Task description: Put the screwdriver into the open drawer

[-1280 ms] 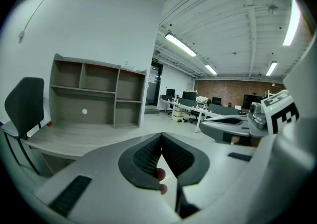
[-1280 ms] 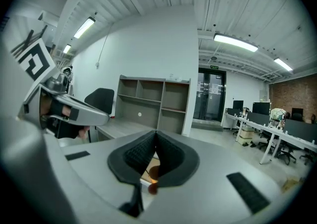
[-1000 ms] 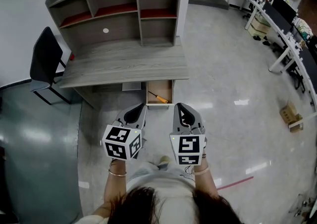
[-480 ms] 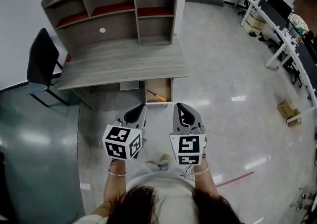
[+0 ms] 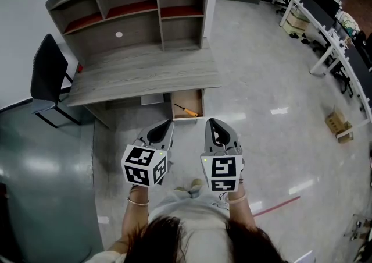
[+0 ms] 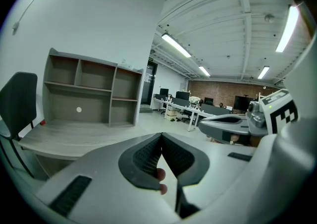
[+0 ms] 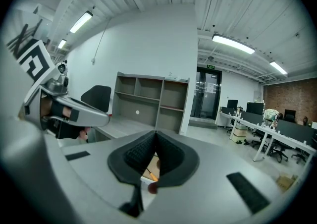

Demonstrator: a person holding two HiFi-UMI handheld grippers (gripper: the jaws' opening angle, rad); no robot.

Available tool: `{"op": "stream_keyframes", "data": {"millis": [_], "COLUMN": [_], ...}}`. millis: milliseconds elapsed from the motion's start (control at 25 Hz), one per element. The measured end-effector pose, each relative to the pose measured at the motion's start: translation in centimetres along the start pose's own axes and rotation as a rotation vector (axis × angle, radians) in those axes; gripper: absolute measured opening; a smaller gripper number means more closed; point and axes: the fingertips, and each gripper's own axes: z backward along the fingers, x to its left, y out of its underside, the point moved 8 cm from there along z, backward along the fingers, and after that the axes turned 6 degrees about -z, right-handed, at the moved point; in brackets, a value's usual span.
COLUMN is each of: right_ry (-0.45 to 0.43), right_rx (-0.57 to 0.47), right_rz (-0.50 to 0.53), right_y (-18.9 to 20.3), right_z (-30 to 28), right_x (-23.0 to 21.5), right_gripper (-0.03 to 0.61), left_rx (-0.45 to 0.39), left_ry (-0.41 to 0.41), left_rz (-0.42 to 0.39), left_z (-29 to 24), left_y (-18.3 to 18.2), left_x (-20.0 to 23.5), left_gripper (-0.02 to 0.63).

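Head view shifted slightly: open drawer (image 5: pixel 188 118) with screwdriver (image 5: pixel 186 110) now marginally higher in frame; cardboard box (image 5: pixel 336 122) on floor drifted up-left.

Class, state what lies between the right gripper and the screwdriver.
Between right gripper and screwdriver: only the drawer rim and bare floor, per the head view.

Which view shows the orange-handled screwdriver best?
Head view: the orange-handled screwdriver lies whole in the open wooden drawer. The right gripper view catches only an orange sliver of it past its shut jaws; the left gripper view shows none of it.
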Motion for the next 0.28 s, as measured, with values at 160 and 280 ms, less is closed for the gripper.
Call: {"op": "stream_keyframes", "data": {"millis": [160, 280], "right_ry": [0.005, 0.014], "right_rx": [0.001, 0.003], "right_rz": [-0.002, 0.005], "right_y": [0.1, 0.0], "right_z": [-0.1, -0.2], "right_x": [0.8, 1.4], "right_gripper": [0.026, 0.026], "left_rx": [-0.001, -0.002], "left_ry": [0.009, 0.017], "left_rz": [-0.002, -0.005], "left_z": [0.4, 0.8], "left_y": [0.4, 0.4], "left_x": [0.5, 1.0], "left_gripper": [0.017, 0.017]}}
